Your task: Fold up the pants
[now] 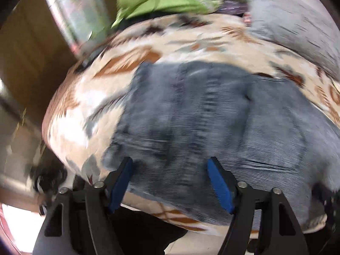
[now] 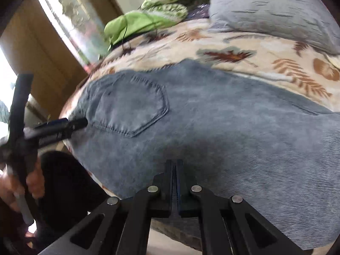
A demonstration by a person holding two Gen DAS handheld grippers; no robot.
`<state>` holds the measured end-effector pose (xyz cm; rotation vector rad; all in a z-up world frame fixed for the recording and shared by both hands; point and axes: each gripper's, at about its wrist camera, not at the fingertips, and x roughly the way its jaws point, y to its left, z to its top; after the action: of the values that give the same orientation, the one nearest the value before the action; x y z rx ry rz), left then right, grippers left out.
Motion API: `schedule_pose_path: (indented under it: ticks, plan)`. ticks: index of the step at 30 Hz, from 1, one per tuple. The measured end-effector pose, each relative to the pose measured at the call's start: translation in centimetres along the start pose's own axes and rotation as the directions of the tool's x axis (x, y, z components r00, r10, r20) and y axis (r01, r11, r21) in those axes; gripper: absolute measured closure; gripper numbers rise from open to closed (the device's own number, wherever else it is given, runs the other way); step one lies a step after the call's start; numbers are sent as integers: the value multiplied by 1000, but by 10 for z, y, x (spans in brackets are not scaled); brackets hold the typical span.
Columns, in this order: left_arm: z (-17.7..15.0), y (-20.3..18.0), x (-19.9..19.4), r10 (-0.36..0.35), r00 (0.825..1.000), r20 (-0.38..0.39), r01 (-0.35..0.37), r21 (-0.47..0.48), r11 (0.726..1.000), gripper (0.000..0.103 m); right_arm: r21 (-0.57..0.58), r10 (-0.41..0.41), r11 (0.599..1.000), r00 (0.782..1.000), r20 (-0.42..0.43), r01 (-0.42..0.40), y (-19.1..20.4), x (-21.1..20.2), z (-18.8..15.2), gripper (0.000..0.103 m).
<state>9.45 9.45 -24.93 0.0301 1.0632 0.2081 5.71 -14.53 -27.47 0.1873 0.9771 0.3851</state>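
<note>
Lying flat on a leaf-patterned blanket point(image 2: 244, 48), the pants point(image 2: 212, 116) are blue-grey corduroy, seat side up, with a stitched back pocket point(image 2: 129, 108) showing in the right wrist view. The waist end appears to sit toward the left of that view and the legs run off to the right, so the long axis lies roughly crosswise to both grippers.

The left gripper point(image 1: 170, 170) has its blue-padded fingers spread wide, with pants cloth visible in the gap between them; the pads do not appear to press on anything. This view is heavily blurred, so contact cannot be confirmed. Seen from the right wrist view, the left gripper point(image 2: 80, 123) has its tip at the edge of the pants just beside the pocket, held by a hand point(image 2: 31, 182) at the lower left.

The right gripper point(image 2: 175, 163) has its fingers pressed together with no cloth visibly caught between them. It hangs over the near edge of the garment, further along toward the legs.

Judgement: the left gripper is the nearer one to the waist end, the right nearer to the leg portion. How far the fold has progressed cannot be settled from these views.

A grey pillow point(image 2: 276, 10) and green clothing point(image 2: 138, 25) sit at the far side, well apart from the pants.
</note>
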Motion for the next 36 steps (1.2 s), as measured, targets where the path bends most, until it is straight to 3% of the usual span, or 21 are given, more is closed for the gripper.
schedule_pose_path:
  ticks: [3, 8, 12, 16, 19, 23, 36]
  plan:
    - [-3, 9, 16, -13, 1000, -6, 13, -42, 999, 4, -25, -10, 1000, 1000, -8, 10, 0, 6, -3, 98]
    - [2, 10, 14, 9, 1000, -11, -10, -53, 999, 2, -10, 25, 1000, 1000, -7, -25, -5, 5, -5, 98]
    - [3, -12, -14, 13, 997, 78, -16, 38, 999, 2, -1, 26, 1000, 1000, -3, -26, -7, 0, -2, 98]
    - [6, -41, -57, -20, 979, 201, -2, 110, 994, 2, 21, 27, 999, 994, 103, -29, -13, -23, 2, 98]
    - [9, -64, -88, -22, 959, 284, -28, 172, 985, 2, 53, 13, 998, 973, 230, -26, -25, -52, 2, 98]
    - [11, -87, -119, -13, 929, 369, -74, 220, 973, 2, 84, -27, 996, 940, 339, -2, -37, -81, 0, 98]
    - [7, -132, -184, -121, 883, 453, -20, 294, 956, 2, 216, -208, 970, 829, 519, 108, -69, -145, -13, 98]
